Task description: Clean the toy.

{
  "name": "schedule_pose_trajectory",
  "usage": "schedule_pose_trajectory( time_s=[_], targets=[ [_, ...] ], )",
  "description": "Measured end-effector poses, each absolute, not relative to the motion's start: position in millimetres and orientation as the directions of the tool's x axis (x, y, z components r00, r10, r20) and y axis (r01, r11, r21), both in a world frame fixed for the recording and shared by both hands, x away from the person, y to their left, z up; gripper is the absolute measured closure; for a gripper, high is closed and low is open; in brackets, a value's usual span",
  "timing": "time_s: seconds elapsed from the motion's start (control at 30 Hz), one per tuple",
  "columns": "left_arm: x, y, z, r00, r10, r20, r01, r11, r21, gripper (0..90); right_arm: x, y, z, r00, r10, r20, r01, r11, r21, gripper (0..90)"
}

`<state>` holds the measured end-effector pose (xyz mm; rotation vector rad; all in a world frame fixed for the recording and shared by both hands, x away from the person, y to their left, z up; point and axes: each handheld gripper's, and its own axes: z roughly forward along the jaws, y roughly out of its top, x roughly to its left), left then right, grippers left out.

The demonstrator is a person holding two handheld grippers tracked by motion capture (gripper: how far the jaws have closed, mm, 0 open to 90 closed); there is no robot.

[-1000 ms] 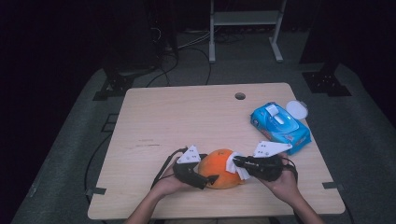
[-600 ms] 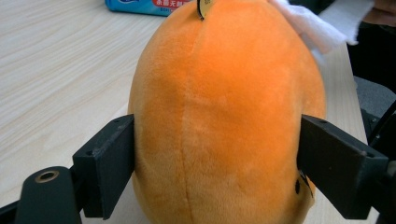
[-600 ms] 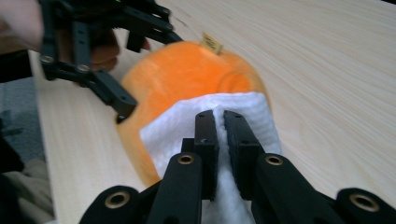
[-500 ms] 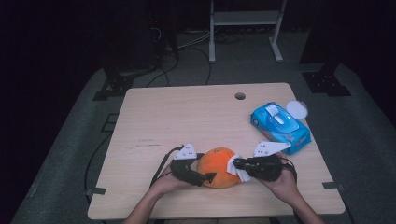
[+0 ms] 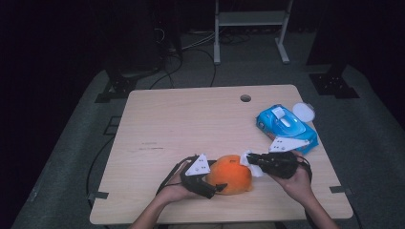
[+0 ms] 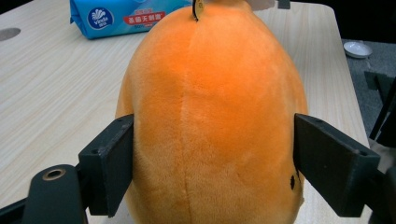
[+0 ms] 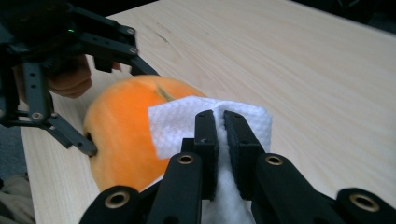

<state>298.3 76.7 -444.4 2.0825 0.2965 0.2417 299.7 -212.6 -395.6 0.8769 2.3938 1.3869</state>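
Orange plush toy (image 5: 231, 174): lying near the front edge of the table (image 5: 191, 119), between the two grippers; in the left gripper view (image 6: 210, 121) its rounded body is bulging up between the jaws.
Left gripper (image 5: 210, 187): its jaws are clasping the toy from both sides, one pad (image 6: 109, 163) pressing against each flank, the toy sitting deep between them.
Right gripper (image 5: 252, 160): its jaws are pinching a folded white wipe (image 7: 205, 123), nearly meeting with only the tissue between them.
White wipe, placement: it is lying against the top of the toy (image 7: 126, 130), beside the toy's small stem.
Left gripper, from the right gripper view (image 7: 93, 93): it is straddling the toy's far end.
Blue wipes pack (image 5: 286, 125): resting toward the table's right edge, apart from the toy.
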Motion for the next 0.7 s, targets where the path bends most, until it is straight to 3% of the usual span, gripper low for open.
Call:
schedule_pose_trajectory(
  time_s=[0.23, 0.47, 0.53, 0.6, 0.7],
  targets=[
    [294, 72, -440, 0.959, 0.273, 0.074, 0.080, -0.510, 0.856, 15.6, 296, -201, -393, -0.829, 0.550, 0.103, 0.364, 0.390, 0.846, 83.4],
    [307, 75, -439, 0.929, 0.353, -0.109, 0.273, -0.458, 0.846, 6.2, 296, -204, -397, -0.837, 0.530, 0.136, 0.384, 0.393, 0.835, 83.5],
    [305, 72, -442, 0.931, 0.352, -0.099, 0.267, -0.467, 0.843, 11.8, 296, -204, -397, -0.838, 0.527, 0.142, 0.387, 0.389, 0.836, 83.5],
    [302, 73, -436, 0.934, 0.356, -0.037, 0.214, -0.473, 0.854, 25.5, 296, -202, -396, -0.834, 0.535, 0.138, 0.388, 0.390, 0.835, 83.5],
    [296, 74, -427, 0.930, 0.348, 0.120, 0.061, -0.466, 0.882, 34.9, 294, -204, -390, -0.830, 0.543, 0.132, 0.377, 0.369, 0.850, 83.6]
  ],
)
